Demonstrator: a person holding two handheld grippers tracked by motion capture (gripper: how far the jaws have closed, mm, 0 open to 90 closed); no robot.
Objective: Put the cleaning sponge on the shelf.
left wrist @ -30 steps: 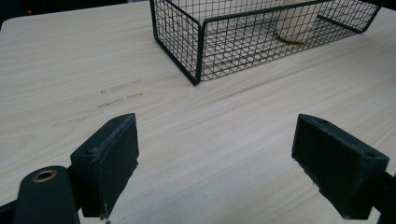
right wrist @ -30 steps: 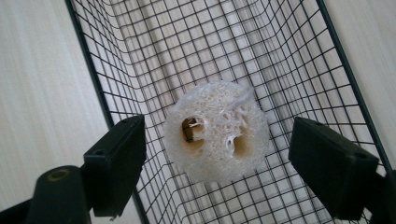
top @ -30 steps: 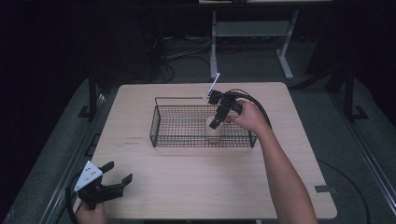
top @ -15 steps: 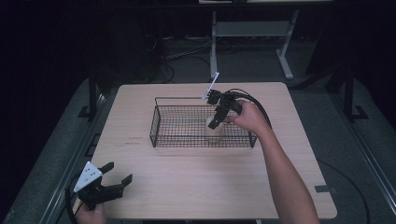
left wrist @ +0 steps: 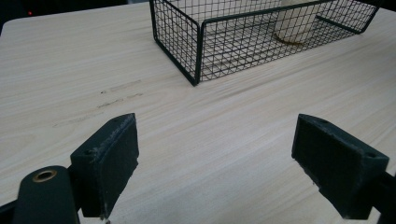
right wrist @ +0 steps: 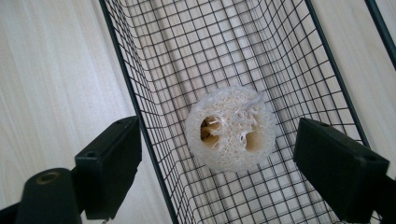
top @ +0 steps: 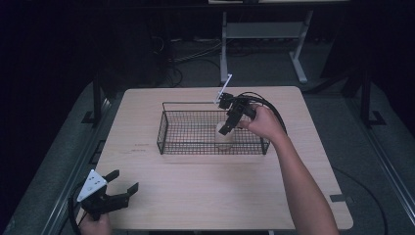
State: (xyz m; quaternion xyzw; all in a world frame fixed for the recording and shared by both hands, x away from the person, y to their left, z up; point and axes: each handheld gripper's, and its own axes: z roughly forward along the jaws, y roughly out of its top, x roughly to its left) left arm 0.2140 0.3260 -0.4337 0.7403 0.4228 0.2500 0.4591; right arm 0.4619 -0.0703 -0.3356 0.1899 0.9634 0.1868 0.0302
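A loofah sponge (top: pixel 224 137) is seen standing inside the wire basket (top: pixel 166 132), toward its right end, on the tabletop (top: pixel 205 186). The right gripper (top: pixel 226 128) is held just above it; its fingers have just been opening, stand wide and grip nothing. The left gripper (top: pixel 122 190) is held at the near left corner, fingers spread wide, nothing between them.

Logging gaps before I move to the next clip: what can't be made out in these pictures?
- High view: loofah in the wire basket is partly covered by the right tongs, so contact can't be told.
- Left gripper view: the loofah's top is cut off by the upper edge and blurred by mesh.
- High view: the person's left hand is cut off at the bottom.
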